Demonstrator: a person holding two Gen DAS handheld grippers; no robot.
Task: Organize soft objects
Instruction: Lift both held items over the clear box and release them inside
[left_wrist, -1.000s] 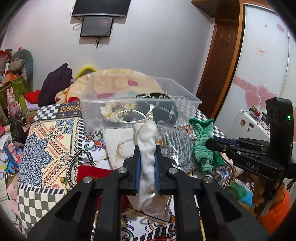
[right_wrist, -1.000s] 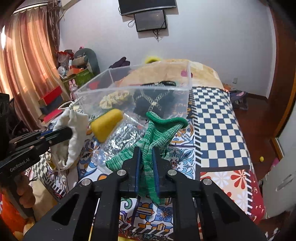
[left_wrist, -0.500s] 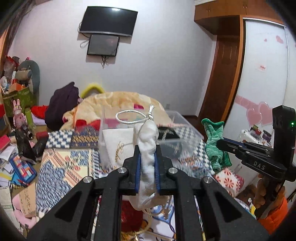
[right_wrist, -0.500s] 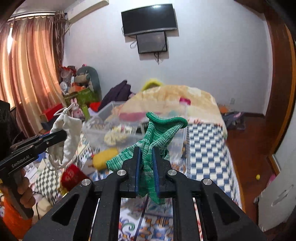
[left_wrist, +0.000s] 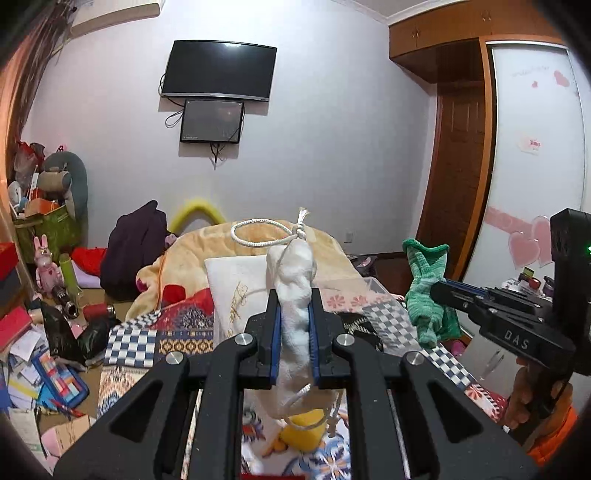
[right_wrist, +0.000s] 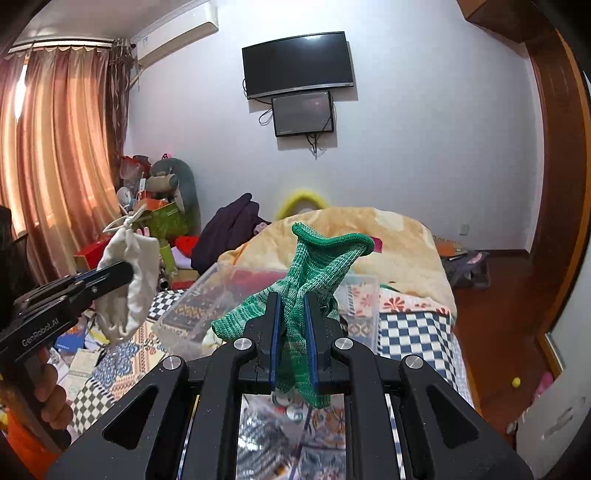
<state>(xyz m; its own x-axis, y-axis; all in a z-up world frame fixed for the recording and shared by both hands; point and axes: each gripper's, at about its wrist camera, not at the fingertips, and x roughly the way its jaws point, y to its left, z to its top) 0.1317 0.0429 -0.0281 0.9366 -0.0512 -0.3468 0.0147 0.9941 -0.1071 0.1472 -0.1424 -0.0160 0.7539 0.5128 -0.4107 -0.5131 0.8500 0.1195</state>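
Note:
My left gripper is shut on a white drawstring pouch with a white cord loop on top, held up in the air above the bed. The pouch also shows in the right wrist view. My right gripper is shut on a green knitted glove, also lifted; the glove shows in the left wrist view at the right. A clear plastic bin with soft items inside sits on the bed below and ahead of both grippers.
The bed has a patterned checkered cover and a beige blanket at its far end. A yellow soft object lies under the left gripper. Cluttered floor and boxes at left. Wardrobe at right.
Both grippers have risen well above the bed with their items still held; the bin has dropped low in both views and the wall and TV fill more of the frame.

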